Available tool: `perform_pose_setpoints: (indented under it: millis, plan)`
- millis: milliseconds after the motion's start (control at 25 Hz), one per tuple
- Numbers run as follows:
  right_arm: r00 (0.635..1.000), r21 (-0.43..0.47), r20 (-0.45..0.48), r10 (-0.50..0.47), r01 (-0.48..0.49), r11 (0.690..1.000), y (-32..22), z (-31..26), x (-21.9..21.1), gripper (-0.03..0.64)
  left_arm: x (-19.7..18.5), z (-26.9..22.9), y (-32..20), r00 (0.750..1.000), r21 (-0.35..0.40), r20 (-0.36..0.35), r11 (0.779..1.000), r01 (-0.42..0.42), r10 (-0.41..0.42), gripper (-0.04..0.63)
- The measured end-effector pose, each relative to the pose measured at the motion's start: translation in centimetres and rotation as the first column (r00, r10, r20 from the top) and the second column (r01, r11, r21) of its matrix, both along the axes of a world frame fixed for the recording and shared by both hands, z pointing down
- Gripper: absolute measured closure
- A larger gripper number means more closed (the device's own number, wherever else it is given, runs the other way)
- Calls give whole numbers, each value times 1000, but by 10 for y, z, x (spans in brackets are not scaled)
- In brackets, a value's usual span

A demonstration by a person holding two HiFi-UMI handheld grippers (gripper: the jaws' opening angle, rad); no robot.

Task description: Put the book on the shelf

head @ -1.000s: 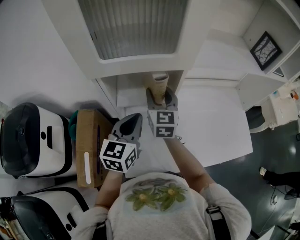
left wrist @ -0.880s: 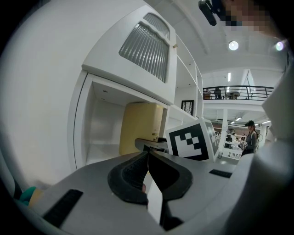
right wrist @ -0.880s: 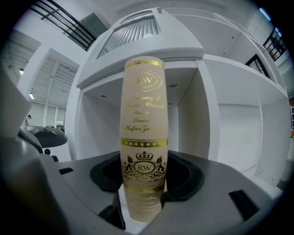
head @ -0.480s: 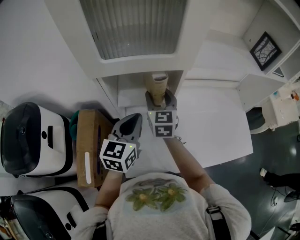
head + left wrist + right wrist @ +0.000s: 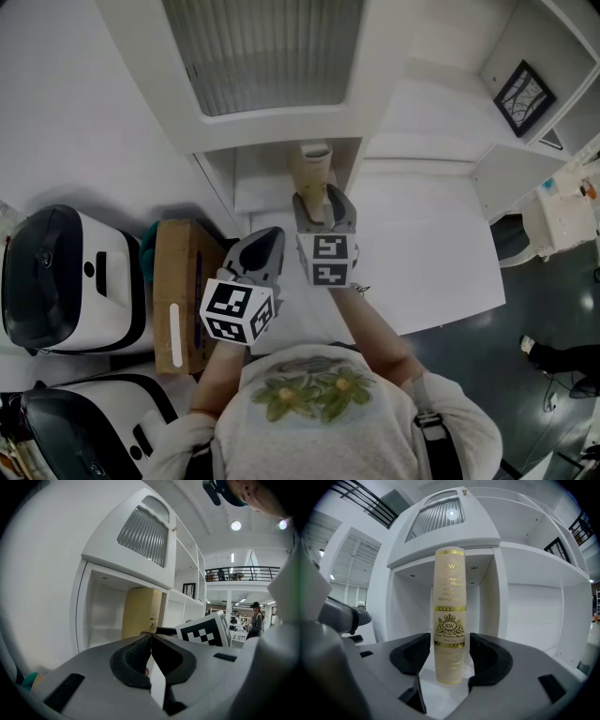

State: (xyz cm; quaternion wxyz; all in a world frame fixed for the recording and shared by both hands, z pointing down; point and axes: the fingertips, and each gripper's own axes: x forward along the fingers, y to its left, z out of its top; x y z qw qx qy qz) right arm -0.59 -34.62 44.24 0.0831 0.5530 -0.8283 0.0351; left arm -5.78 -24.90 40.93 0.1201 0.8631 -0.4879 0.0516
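Note:
A cream book (image 5: 450, 616) with gold print stands upright in the low open compartment of the white shelf unit (image 5: 272, 131). It shows as the book (image 5: 312, 167) from above and as a tan book (image 5: 140, 613) in the left gripper view. My right gripper (image 5: 450, 641) has its jaws on either side of the book's lower part. They have just been opening, and a thin gap shows at each pad. The right gripper (image 5: 321, 200) is at the compartment's mouth. My left gripper (image 5: 270, 236) hangs to its left, shut and empty (image 5: 151, 637).
A cardboard box (image 5: 178, 281) lies left of my left gripper, with something teal (image 5: 148, 246) behind it. Two white-and-black machines (image 5: 66, 281) (image 5: 84, 422) sit at the far left. A white tabletop (image 5: 431, 253) stretches right, and a framed picture (image 5: 523, 97) stands on a shelf beyond.
The right gripper's jaws have spread off the book and the gripper has drawn back a little toward me. The book stays upright in the compartment. The left gripper has not moved.

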Motion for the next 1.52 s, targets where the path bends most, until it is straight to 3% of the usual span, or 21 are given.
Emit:
perform_pose_setpoints:
  millis: [560,680,800,920,1520]
  plan:
    - [999,26,52,11,-12,1000,46,-19,13,367,9,-8,27,1000,18,3,1000,-20,20,566]
    - [999,31,45,12,-14,999,56,-20,14,413,12,-9,36,1000,17,2,999,-29,29,566]
    - [999,41,48,20,-22,999,68,-22,17,527,13,-10,44,999,16,2,999,-34,34,566]
    - [998,39,64,5,-7,999,79,-22,16,565,12,-9,52,999,12,2,999,-34,34,566]
    - [979,98,179,-93,77,992,150,-59,15,586,13,-4,85,999,-6,-2,999,-37,37,566]
